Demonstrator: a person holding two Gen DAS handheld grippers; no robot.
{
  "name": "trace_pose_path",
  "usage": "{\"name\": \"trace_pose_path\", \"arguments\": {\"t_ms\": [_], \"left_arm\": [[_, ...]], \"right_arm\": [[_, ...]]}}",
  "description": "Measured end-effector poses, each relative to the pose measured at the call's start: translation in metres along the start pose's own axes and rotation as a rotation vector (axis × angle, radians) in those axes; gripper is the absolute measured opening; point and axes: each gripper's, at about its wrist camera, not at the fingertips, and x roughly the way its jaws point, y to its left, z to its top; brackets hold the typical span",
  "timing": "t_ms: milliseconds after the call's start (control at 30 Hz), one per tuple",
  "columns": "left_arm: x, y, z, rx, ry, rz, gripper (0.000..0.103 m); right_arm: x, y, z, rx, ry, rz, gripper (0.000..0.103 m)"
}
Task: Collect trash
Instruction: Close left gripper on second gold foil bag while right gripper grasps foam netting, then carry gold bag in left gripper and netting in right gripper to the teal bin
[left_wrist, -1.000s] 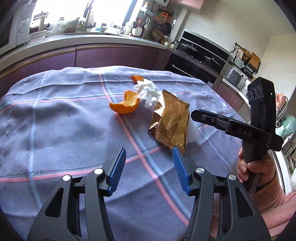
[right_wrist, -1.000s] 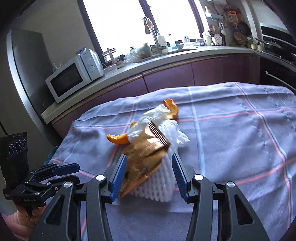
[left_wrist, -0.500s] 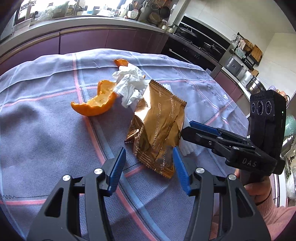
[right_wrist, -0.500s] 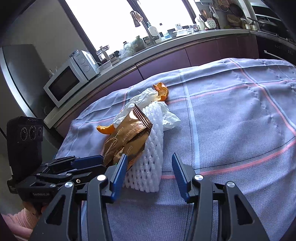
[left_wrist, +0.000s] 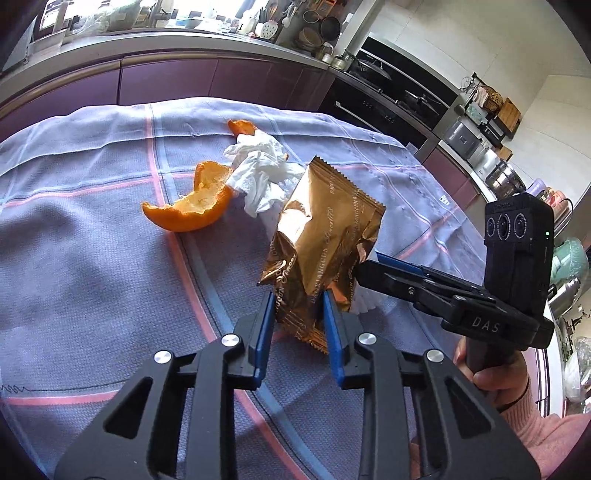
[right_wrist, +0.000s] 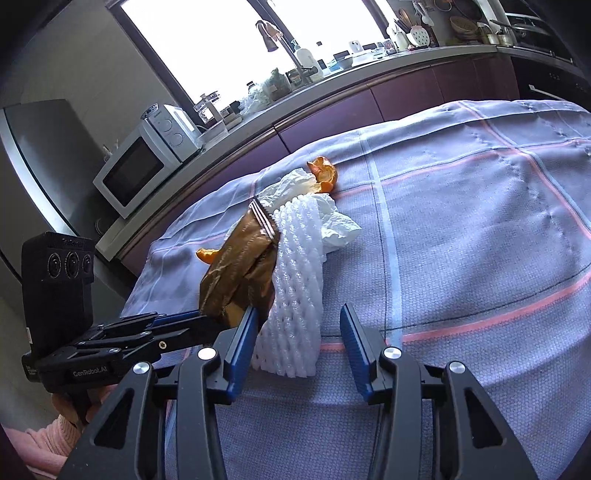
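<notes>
- Left gripper (left_wrist: 298, 306) is closing, its pads pinching the gold wrapper's (left_wrist: 325, 236) near end.
- Right gripper (right_wrist: 297, 334) is closing but still apart around the white foam net (right_wrist: 295, 288), not pressing it.
- Orange peel (left_wrist: 192, 206) lies on the tablecloth (left_wrist: 92, 258) at ten o'clock of the wrapper.

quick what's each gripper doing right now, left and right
Left gripper: jaws closing on the gold snack wrapper.
Right gripper: open, jaws straddling the white foam net, holding nothing.

The left wrist camera looks along its fingers (left_wrist: 264, 325), tilted down over the desk (left_wrist: 74, 258), close to the gold wrapper (left_wrist: 325, 236), facing the oven wall. The right wrist camera, equally near, faces the window and microwave (right_wrist: 140, 170). Both share the wrapper, the tissue (left_wrist: 258, 173) and the orange peel (left_wrist: 192, 206).
</notes>
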Motion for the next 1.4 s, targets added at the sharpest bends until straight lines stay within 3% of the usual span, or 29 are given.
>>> {"name": "trace_pose_path", "arguments": {"t_ms": [300, 1000, 1400], "left_arm": [[-0.034, 0.009, -0.007, 0.001, -0.054, 0.009, 0.026], [-0.113, 0.049, -0.035, -0.099, -0.171, 0.048, 0.026], [-0.147, 0.052, -0.043, -0.108, -0.230, 0.104, 0.026]], "right_arm": [[0.001, 0.002, -0.003, -0.009, 0.010, 0.017, 0.016], [-0.031, 0.034, 0.006, -0.101, -0.071, 0.042, 0.013], [-0.029, 0.074, 0.009, -0.176, -0.082, 0.126, 0.013]]}}
